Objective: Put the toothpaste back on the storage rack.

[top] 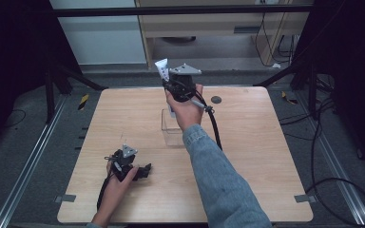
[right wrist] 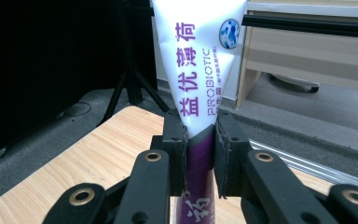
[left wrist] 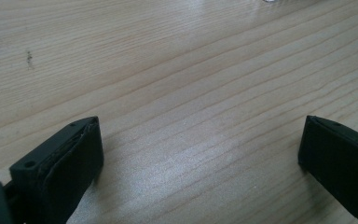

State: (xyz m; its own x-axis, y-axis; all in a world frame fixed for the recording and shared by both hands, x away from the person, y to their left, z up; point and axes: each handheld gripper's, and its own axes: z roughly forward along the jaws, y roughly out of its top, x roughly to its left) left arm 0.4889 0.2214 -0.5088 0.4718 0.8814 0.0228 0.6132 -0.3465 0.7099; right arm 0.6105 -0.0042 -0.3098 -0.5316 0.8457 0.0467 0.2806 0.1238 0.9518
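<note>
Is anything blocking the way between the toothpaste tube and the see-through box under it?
Nothing visible does. The right gripper is shut on the white and purple tube and holds it upright above the clear box on the table. The box's top looks open, though the hand hides part of it.

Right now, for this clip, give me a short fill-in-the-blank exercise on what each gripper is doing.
1. The right gripper is shut on a white and ____ tube.
2. The left gripper has its jaws ____.
3. The clear box stands on the ____ table.
Missing words: purple; open; wooden
</note>
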